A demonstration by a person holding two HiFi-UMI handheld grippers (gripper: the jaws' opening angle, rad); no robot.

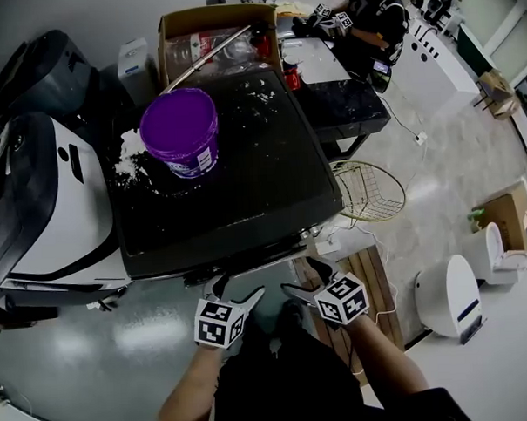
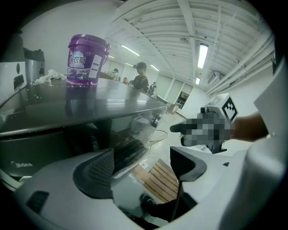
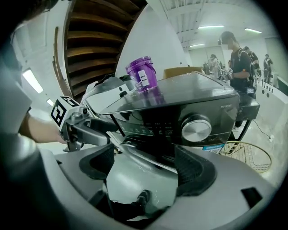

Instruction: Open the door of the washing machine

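Observation:
The dark grey washing machine [image 1: 236, 180] fills the middle of the head view, seen from above, with a purple bucket [image 1: 181, 130] standing on its lid. Both grippers hang side by side just in front of its front edge. My left gripper [image 1: 236, 289] is open with nothing between its jaws. My right gripper [image 1: 307, 277] is open too. In the right gripper view the control panel with its silver knob [image 3: 196, 129] lies just beyond the open jaws [image 3: 144, 164]. The left gripper view shows the open jaws [image 2: 144, 166] below the lid's edge, with the curved glass of the door [image 2: 130, 134] ahead.
A white appliance [image 1: 62, 197] stands against the machine's left side. A cardboard box [image 1: 212, 33] and a black table [image 1: 346, 106] sit behind it. A wire basket [image 1: 372, 190] and a slatted wooden board [image 1: 371, 279] lie on the floor at right. A person [image 1: 373, 17] stands at the back.

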